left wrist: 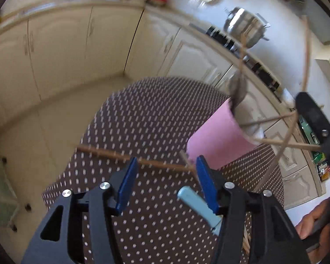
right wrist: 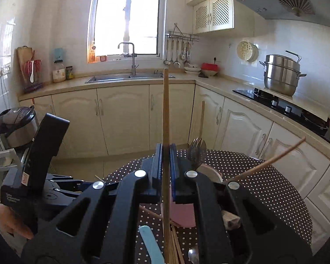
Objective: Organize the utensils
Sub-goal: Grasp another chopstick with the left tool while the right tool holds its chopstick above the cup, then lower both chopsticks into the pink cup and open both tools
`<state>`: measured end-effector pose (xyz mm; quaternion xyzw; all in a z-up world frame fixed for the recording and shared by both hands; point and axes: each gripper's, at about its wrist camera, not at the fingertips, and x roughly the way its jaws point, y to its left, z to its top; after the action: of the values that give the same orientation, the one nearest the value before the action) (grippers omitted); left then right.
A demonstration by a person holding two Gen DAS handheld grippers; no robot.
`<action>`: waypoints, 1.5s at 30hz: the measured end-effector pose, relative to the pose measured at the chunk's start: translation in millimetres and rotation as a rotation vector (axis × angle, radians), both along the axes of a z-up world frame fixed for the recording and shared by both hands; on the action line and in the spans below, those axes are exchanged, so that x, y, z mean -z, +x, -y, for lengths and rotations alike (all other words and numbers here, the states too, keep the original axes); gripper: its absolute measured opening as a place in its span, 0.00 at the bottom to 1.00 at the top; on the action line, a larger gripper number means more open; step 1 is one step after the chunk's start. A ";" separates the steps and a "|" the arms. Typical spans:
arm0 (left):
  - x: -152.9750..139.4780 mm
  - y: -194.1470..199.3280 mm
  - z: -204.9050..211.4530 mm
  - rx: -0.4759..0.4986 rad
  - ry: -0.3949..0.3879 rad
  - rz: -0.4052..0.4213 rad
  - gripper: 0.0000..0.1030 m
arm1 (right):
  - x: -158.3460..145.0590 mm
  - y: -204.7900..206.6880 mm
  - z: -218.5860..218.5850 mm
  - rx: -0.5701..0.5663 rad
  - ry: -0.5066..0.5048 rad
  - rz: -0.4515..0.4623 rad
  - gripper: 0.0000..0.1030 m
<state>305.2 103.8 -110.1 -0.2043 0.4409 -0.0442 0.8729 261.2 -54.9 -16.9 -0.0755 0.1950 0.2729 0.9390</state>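
My left gripper (left wrist: 166, 176) hangs open over the dotted tablecloth (left wrist: 143, 114); its blue pads (left wrist: 126, 182) touch nothing. A brown chopstick (left wrist: 121, 157) lies on the cloth just beyond the pads, and a light blue handle (left wrist: 195, 204) lies by the right pad. At the right stands a pink holder (left wrist: 220, 138) with a fork (left wrist: 237, 85) and several chopsticks in it. My right gripper (right wrist: 166, 160) is shut on an upright wooden chopstick (right wrist: 166, 110), close to the pink holder (right wrist: 184, 215) and its fork (right wrist: 197, 151). The blue handle (right wrist: 150, 244) and a spoon (right wrist: 193, 255) lie below.
The round table (right wrist: 264, 176) stands in a kitchen corner with cream cabinets (right wrist: 123, 118) close behind. A sink (right wrist: 129, 77), a hob (right wrist: 281, 107) and a steel pot (right wrist: 281, 74) are on the counter. A rice cooker (right wrist: 17, 125) stands at the left.
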 end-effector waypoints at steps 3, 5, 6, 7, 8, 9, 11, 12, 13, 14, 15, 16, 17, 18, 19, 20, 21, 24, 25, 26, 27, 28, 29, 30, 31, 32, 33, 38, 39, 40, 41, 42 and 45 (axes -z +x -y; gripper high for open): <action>19.6 5.6 -15.6 -0.062 -0.116 -0.093 0.53 | 0.2 -4.3 -3.5 0.005 -0.022 -0.002 0.07; 28.7 11.8 -20.7 -0.093 -0.136 -0.132 0.53 | -0.4 -6.4 -5.2 0.005 -0.031 0.005 0.07; 32.9 14.9 -22.6 -0.113 -0.139 -0.154 0.53 | -1.9 -7.6 -6.4 0.005 -0.032 0.016 0.07; 35.6 17.9 -24.3 -0.126 -0.147 -0.166 0.53 | -3.4 -8.8 -7.2 0.003 -0.037 0.027 0.06; 40.4 22.9 -26.2 -0.146 -0.139 -0.185 0.53 | -3.9 -9.9 -8.2 0.001 -0.044 0.036 0.06; 44.1 27.0 -26.5 -0.160 -0.130 -0.201 0.53 | -4.9 -10.3 -9.3 0.001 -0.047 0.041 0.06; 48.7 35.0 -26.3 -0.188 -0.130 -0.226 0.53 | -5.7 -11.0 -12.9 -0.003 -0.063 0.055 0.06; 46.9 38.2 -26.9 -0.199 -0.121 -0.222 0.53 | -5.7 -10.3 -14.3 -0.007 -0.067 0.057 0.06; 46.7 40.8 -27.9 -0.211 -0.103 -0.224 0.53 | -5.4 -9.8 -15.2 -0.011 -0.068 0.058 0.06; 46.3 45.4 -27.2 -0.221 -0.081 -0.226 0.53 | -5.1 -8.6 -15.8 -0.014 -0.071 0.057 0.06; 47.2 50.6 -25.5 -0.224 -0.059 -0.226 0.52 | -4.8 -7.1 -16.3 -0.016 -0.070 0.053 0.06; 46.9 55.9 -23.1 -0.223 -0.028 -0.224 0.51 | -4.7 -5.8 -15.9 -0.016 -0.067 0.052 0.06; 46.6 60.2 -18.8 -0.224 0.033 -0.225 0.42 | -4.9 -5.1 -15.3 -0.014 -0.066 0.054 0.06; 46.1 63.4 -15.8 -0.230 0.075 -0.225 0.33 | -5.6 -4.3 -14.5 -0.013 -0.065 0.058 0.06; 45.1 66.8 -13.7 -0.236 0.097 -0.222 0.30 | -6.5 -3.6 -13.7 -0.013 -0.064 0.060 0.06; 45.3 68.9 -13.2 -0.240 0.121 -0.216 0.26 | -7.1 -3.1 -13.3 -0.013 -0.061 0.062 0.06; 46.4 70.0 -13.3 -0.239 0.140 -0.211 0.22 | -8.0 -3.0 -12.7 -0.012 -0.057 0.063 0.06; 45.9 73.6 -13.4 -0.232 0.179 -0.198 0.14 | -9.3 -2.8 -12.1 -0.011 -0.049 0.066 0.06; 46.0 73.9 -15.1 -0.232 0.172 -0.191 0.13 | -9.5 -3.3 -11.9 -0.012 -0.047 0.067 0.06; 45.8 71.6 -16.9 -0.227 0.162 -0.183 0.11 | -9.9 -4.0 -11.8 -0.013 -0.047 0.067 0.06; 44.9 70.1 -18.9 -0.217 0.136 -0.169 0.09 | -10.5 -4.9 -11.4 -0.014 -0.045 0.070 0.06; 44.1 68.6 -20.3 -0.206 0.107 -0.157 0.08 | -11.3 -5.7 -11.0 -0.014 -0.045 0.074 0.06; 41.5 64.9 -21.0 -0.196 0.085 -0.139 0.07 | -12.0 -6.3 -10.9 -0.013 -0.045 0.075 0.06; 38.0 59.1 -21.4 -0.194 0.078 -0.114 0.05 | -12.9 -6.7 -10.1 -0.013 -0.042 0.075 0.06; 32.4 55.7 -20.4 -0.189 0.066 -0.084 0.05 | -13.9 -7.3 -8.4 -0.011 -0.038 0.077 0.06; 24.8 50.7 -19.1 -0.180 0.045 -0.046 0.04 | -14.8 -7.4 -7.7 -0.009 -0.036 0.079 0.06; 15.8 45.7 -17.2 -0.175 0.034 -0.003 0.04 | -15.9 -7.6 -6.1 -0.007 -0.031 0.078 0.06; -27.4 24.2 -2.9 -0.135 0.008 0.200 0.04 | -22.0 -8.5 1.3 0.009 -0.008 0.083 0.06; -37.4 18.6 0.4 -0.126 0.005 0.249 0.04 | -24.2 -8.9 3.7 0.009 0.002 0.083 0.06; -48.2 13.1 4.3 -0.109 -0.002 0.299 0.04 | -26.1 -9.8 5.1 0.011 0.011 0.083 0.06; -57.4 8.6 9.0 -0.100 -0.003 0.343 0.04 | -29.0 -9.9 7.9 0.011 0.023 0.080 0.06; -68.4 3.4 13.5 -0.088 0.001 0.392 0.04 | -31.8 -9.6 10.0 0.011 0.035 0.078 0.06; -99.1 -6.5 30.4 -0.053 0.022 0.518 0.04 | -44.4 -8.5 19.2 0.009 0.084 0.075 0.06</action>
<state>298.7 73.4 -10.9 -0.1883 0.1975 -0.0674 0.9597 252.7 -74.1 27.5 -0.0455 0.1484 0.2735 0.9493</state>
